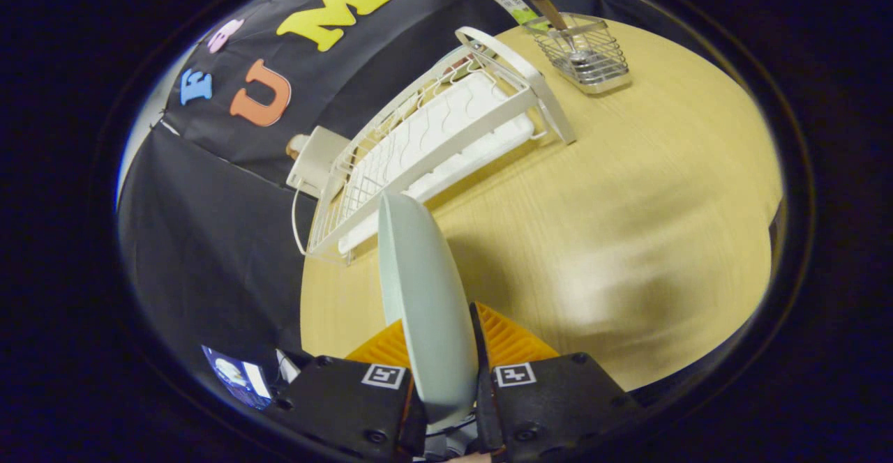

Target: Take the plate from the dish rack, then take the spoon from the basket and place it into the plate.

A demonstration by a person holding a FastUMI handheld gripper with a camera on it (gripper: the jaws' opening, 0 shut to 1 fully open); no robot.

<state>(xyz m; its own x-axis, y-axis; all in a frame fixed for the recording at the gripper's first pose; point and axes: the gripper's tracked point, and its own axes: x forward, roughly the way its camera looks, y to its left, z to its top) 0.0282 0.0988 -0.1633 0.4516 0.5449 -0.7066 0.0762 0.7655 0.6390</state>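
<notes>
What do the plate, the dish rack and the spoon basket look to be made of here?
Plate, clamped edge-on between the tongs: pale, smooth, soft sheen, so likely glazed ceramic, possibly melamine. Dish rack: thin white wires over a white tray, apparently coated metal with a plastic tray. Basket: bare silvery wire grid, probably stainless steel; the spoon in it has a brown, wood-like handle.

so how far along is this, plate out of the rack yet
Done: the plate is out of the dish rack, clamped on edge between the gripper's jaws, above the table. In hand: carrying it clear. Left: set the plate down, then take the spoon standing in the basket beyond the rack and place it into the plate.
</notes>
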